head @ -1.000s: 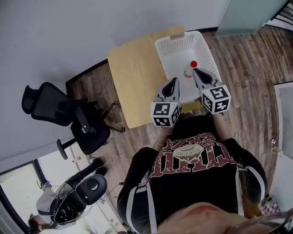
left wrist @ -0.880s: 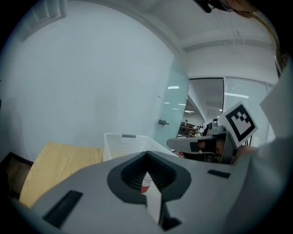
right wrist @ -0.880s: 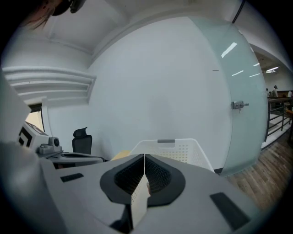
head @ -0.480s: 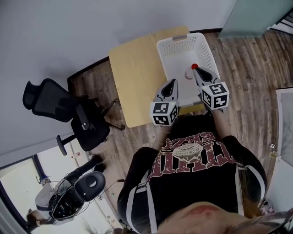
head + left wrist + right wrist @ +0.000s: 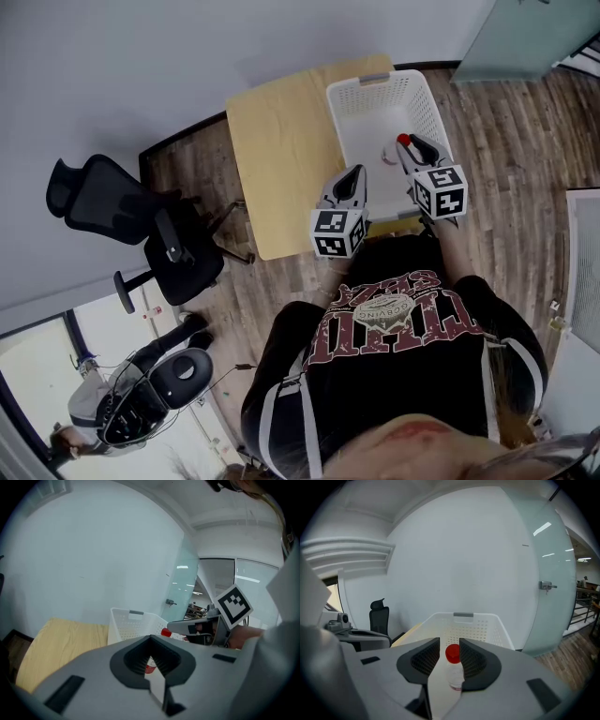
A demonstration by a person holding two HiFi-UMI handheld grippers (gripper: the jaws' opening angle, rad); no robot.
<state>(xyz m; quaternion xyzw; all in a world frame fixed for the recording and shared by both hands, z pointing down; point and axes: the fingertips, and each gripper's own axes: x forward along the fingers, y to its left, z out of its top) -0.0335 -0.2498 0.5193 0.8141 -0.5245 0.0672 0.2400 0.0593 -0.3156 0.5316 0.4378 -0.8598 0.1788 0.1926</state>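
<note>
A clear bottle with a red cap point(image 5: 401, 141) stands upright in a white perforated basket point(image 5: 375, 86) on a pale wooden table point(image 5: 277, 159). My right gripper point(image 5: 419, 142) hangs over the basket and is open. In its own view the bottle point(image 5: 453, 667) shows between the spread jaws, the cap level with the pads and touching neither. My left gripper point(image 5: 357, 171) hovers by the basket's near left side with only a narrow gap between its jaws point(image 5: 151, 641). Through that gap a strip of the bottle's red label shows. The bottle's cap point(image 5: 166, 632) sits by the right gripper point(image 5: 192, 626).
A black office chair point(image 5: 141, 234) stands left of the table on the wood floor. A frosted glass door point(image 5: 525, 28) is at the far right, behind the basket point(image 5: 464, 616). Dark equipment point(image 5: 159, 394) lies on the floor at lower left. A white wall runs behind the table.
The right gripper went from shut to open and moved forward over the basket, so the bottle now shows between its jaws. The left gripper stayed nearly still.
</note>
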